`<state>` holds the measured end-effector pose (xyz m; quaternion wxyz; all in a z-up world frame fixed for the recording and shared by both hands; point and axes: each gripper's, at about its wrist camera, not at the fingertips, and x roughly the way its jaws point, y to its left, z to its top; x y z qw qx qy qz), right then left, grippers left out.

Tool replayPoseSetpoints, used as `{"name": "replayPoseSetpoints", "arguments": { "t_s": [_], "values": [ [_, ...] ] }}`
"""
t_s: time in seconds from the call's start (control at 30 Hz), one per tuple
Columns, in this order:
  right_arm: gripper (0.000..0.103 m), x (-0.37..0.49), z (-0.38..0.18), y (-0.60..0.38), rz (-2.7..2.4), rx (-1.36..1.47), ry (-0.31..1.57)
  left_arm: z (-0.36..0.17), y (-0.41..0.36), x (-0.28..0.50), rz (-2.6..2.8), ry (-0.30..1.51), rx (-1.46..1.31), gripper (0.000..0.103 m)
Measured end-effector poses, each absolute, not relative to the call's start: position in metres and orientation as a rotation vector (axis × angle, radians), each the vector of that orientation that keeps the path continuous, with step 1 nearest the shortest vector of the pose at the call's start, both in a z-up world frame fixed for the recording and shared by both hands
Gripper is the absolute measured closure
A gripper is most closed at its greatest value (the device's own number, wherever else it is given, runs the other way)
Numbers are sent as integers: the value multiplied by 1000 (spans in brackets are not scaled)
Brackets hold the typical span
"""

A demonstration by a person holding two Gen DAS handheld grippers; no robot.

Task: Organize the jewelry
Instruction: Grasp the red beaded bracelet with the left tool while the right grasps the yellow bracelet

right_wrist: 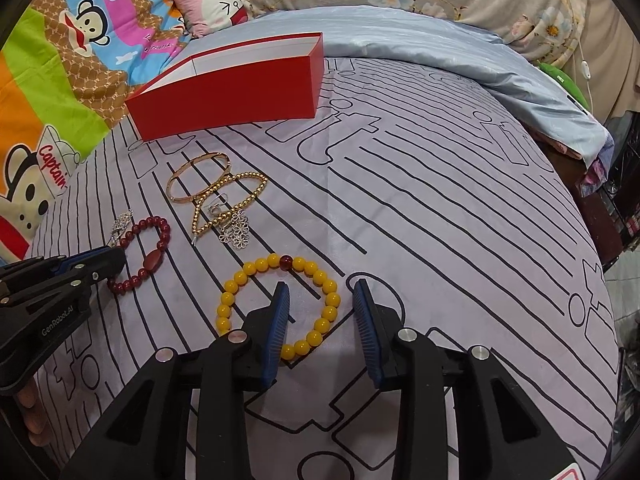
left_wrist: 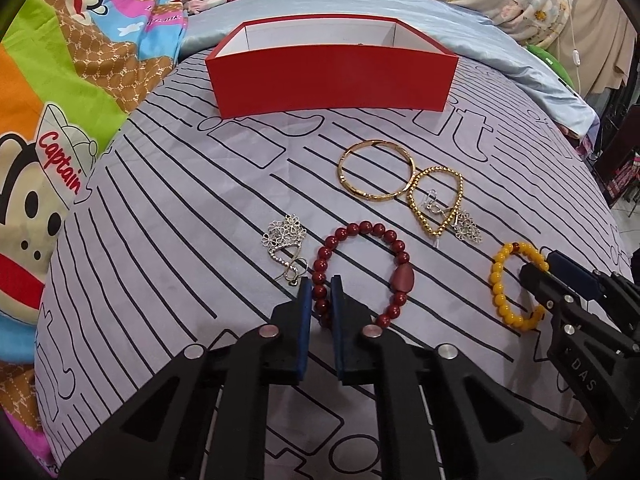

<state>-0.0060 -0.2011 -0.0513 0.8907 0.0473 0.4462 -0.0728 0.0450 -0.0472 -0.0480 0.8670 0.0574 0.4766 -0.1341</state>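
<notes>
A red box (left_wrist: pixel 332 76), open on top, stands at the back of the bed; it also shows in the right wrist view (right_wrist: pixel 228 96). Before it lie a gold bangle (left_wrist: pixel 374 176), a gold bead bracelet (left_wrist: pixel 436 204), two silver flower pieces (left_wrist: pixel 286 236) (left_wrist: pixel 468 228), a dark red bead bracelet (left_wrist: pixel 364 272) and a yellow bead bracelet (right_wrist: pixel 280 304). My left gripper (left_wrist: pixel 320 284) has its jaws narrowly apart around the red bracelet's left strand. My right gripper (right_wrist: pixel 320 292) is open, straddling the yellow bracelet's right side.
The bed sheet (right_wrist: pixel 440 220) is lilac with black lines. A light blue quilt (right_wrist: pixel 400 36) lies behind, a cartoon blanket (left_wrist: pixel 60 120) on the left. The bed's right edge (right_wrist: pixel 600 240) drops to the floor.
</notes>
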Motion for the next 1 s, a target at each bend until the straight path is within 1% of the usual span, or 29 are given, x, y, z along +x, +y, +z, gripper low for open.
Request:
{"name": "replayPoseSetpoints", "arguments": {
  "t_s": [0.03,0.1,0.27,0.67,1.0],
  "values": [
    [73,-6,-51,-201,-150,98,927,-48,-46,45,-285,1001,114,96],
    [80,-6,-51,-199,-141,100,928,-47,-45,45,-293,1007,107,96],
    [95,-8,-51,-196,-120,112,936,-45,-44,41,-304,1012,99,96],
    [96,-16,-44,-204,-85,225,946,-15,-29,33,-347,970,39,96],
    [96,-19,-6,-200,-46,236,871,20,-22,30,-375,937,6,96]
  ]
}}
